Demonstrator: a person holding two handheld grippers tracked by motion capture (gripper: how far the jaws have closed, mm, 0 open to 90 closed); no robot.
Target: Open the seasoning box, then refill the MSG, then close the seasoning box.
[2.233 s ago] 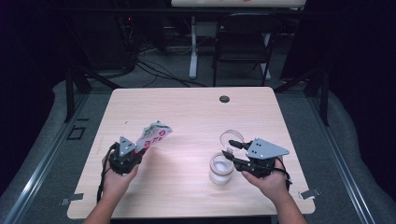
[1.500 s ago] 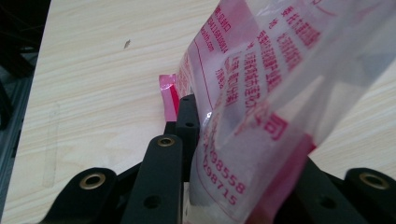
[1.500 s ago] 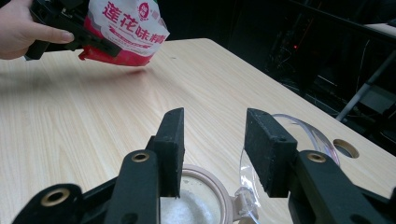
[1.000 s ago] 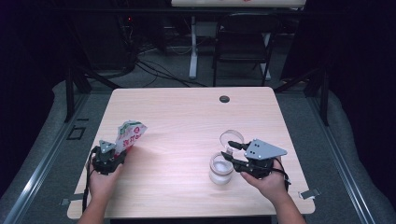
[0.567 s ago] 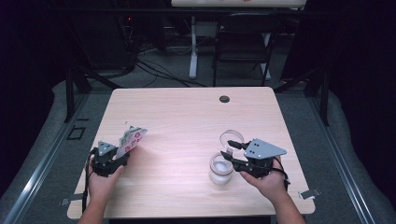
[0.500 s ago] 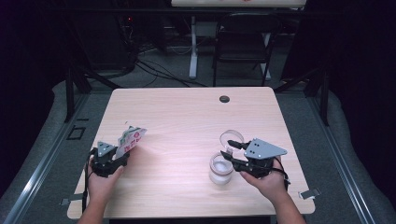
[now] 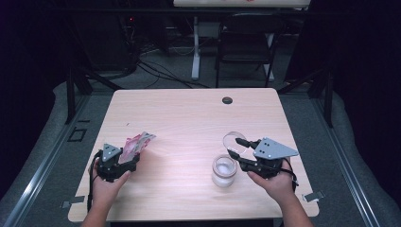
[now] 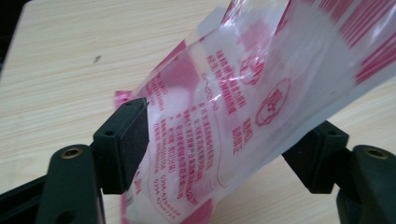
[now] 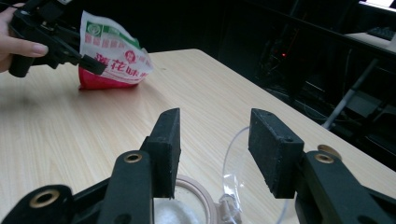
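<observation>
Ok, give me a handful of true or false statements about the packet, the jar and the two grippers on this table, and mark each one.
1. The left gripper has its jaws apart with the red-printed packet between them. True; they have just been opening.
2. The glass jar lies tipped on its side. False: it stands upright.
3. The right gripper is clamped on the packet. False: its jaws stand open above the jar.
4. The packet rests at the table's left side. True.
5. A clear round lid sits beside the jar. True.
</observation>
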